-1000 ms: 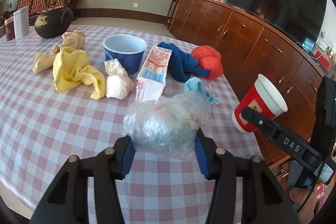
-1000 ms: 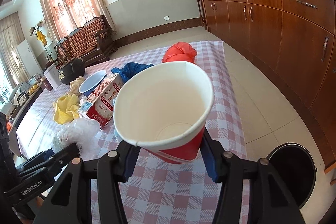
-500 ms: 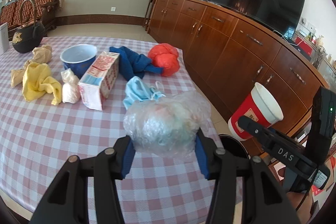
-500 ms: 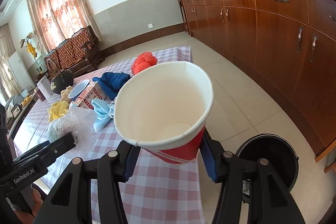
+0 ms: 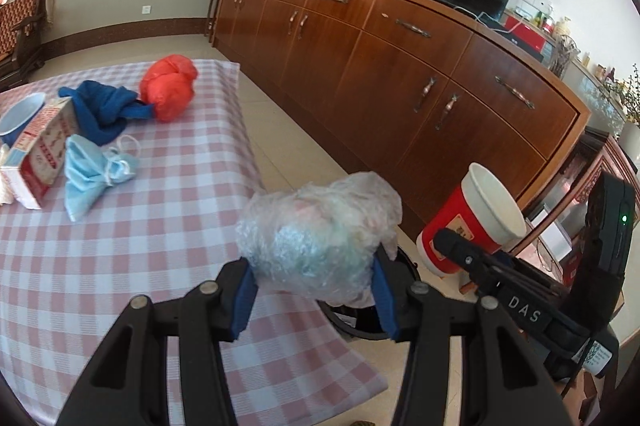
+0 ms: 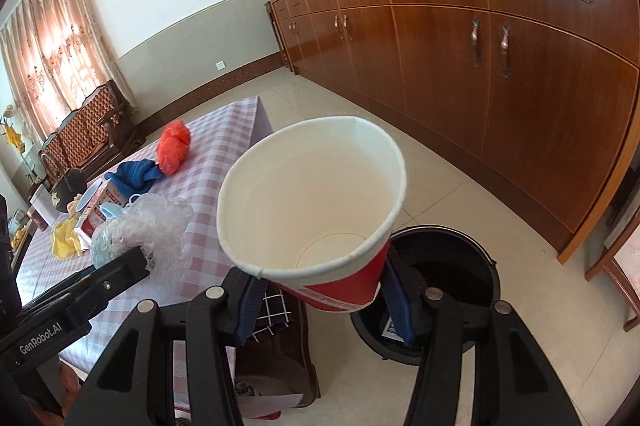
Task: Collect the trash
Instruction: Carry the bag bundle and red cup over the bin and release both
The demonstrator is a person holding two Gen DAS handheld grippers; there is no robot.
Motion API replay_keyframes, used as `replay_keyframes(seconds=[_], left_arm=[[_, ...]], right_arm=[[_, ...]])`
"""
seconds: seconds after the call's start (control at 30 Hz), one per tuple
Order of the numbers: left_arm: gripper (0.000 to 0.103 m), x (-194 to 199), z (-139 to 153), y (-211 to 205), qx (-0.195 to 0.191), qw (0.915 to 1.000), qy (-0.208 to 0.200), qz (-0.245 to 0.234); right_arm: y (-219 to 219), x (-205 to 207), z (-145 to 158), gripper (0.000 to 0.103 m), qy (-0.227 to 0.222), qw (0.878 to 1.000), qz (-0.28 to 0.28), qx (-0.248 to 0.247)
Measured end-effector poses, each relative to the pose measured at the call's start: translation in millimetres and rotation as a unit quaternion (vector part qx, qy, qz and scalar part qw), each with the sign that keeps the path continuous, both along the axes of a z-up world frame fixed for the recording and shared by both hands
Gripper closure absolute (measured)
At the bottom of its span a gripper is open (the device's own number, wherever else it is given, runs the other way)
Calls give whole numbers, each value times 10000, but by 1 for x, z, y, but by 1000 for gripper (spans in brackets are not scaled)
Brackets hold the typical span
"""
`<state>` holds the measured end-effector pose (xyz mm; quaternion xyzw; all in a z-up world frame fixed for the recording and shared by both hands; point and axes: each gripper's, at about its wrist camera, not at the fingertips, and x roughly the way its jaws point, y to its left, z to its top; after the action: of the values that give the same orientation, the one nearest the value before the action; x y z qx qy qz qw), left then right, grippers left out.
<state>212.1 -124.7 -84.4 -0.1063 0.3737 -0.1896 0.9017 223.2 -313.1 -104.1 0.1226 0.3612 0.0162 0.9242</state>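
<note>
The checked surface (image 5: 120, 226) carries a carton (image 5: 40, 150), blue cloth (image 5: 104, 110) and red bag (image 5: 170, 92). Beside it on the floor stands the black bin (image 6: 460, 266). Above the bin, the right gripper (image 6: 320, 300) clamps a red paper cup (image 6: 312, 202); the left gripper (image 5: 314, 296) clamps a crumpled plastic bag (image 5: 316, 234) at the surface's edge.

Plastic wad (image 5: 320, 242) clamped between left gripper (image 5: 314, 292) fingers, past table (image 5: 120, 266) edge. Paper cup (image 6: 316, 202) clamped in right gripper (image 6: 322, 300), right of wad, above bin (image 6: 452, 290) on floor. On table, behind wad: face mask (image 5: 90, 172), carton (image 5: 38, 152) left of it, cloth (image 5: 104, 108) and bag (image 5: 170, 92) farther back. Sideboard (image 5: 400, 58) along far wall.
</note>
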Motion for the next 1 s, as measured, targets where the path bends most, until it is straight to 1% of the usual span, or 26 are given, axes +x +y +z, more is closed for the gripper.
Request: replay_keyframes(seconds=[0.17, 0.3, 0.37, 0.4, 0.43, 0.5, 0.6, 0.7, 0.8, 0.87, 0.9, 0.93, 0.97, 1.0], left_arm=[[51, 11, -12, -42, 37, 9994, 147, -295], [51, 24, -26, -68, 65, 9986, 377, -367], [51, 29, -34, -79, 98, 9980, 484, -383], [51, 33, -39, -85, 134, 9978, 529, -379], [51, 35, -43, -91, 179, 9976, 564, -371], [51, 42, -52, -101, 247, 9968, 666, -361], [51, 51, -66, -116, 335, 9954, 827, -342], [51, 60, -79, -130, 392, 9935, 1018, -321], [51, 66, -92, -143, 596, 9915, 1100, -358], [48, 72, -100, -148, 642, 9896, 1243, -337], [48, 76, -104, -149, 657, 9886, 1320, -295], [43, 79, -106, -148, 587, 9880, 1407, -261], [36, 83, -110, -146, 464, 9866, 1548, -246], [31, 86, -113, -145, 378, 9851, 1660, -225]], right_arm=[[-43, -5, -17, 47, 205, 9989, -410, 38], [-67, 1, -31, 47, 362, 9972, -644, 126], [-77, 6, -41, 47, 459, 9959, -726, 286], [-81, 9, -45, 47, 507, 9955, -757, 251], [-85, 12, -51, 47, 622, 9946, -803, 203], [-96, 19, -62, 47, 811, 9923, -848, 405], [-104, 31, -77, 47, 1056, 9900, -890, 295], [-110, 45, -98, 47, 1341, 9862, -925, 303], [-116, 59, -119, 47, 1694, 9802, -942, 403], [-118, 63, -128, 45, 1871, 9759, -1068, 354], [-120, 65, -132, 41, 1976, 9730, -1144, 329], [-122, 65, -134, 36, 2052, 9703, -1236, 330], [-126, 64, -134, 34, 2078, 9680, -1368, 333], [-130, 62, -133, 31, 2059, 9666, -1484, 344]])
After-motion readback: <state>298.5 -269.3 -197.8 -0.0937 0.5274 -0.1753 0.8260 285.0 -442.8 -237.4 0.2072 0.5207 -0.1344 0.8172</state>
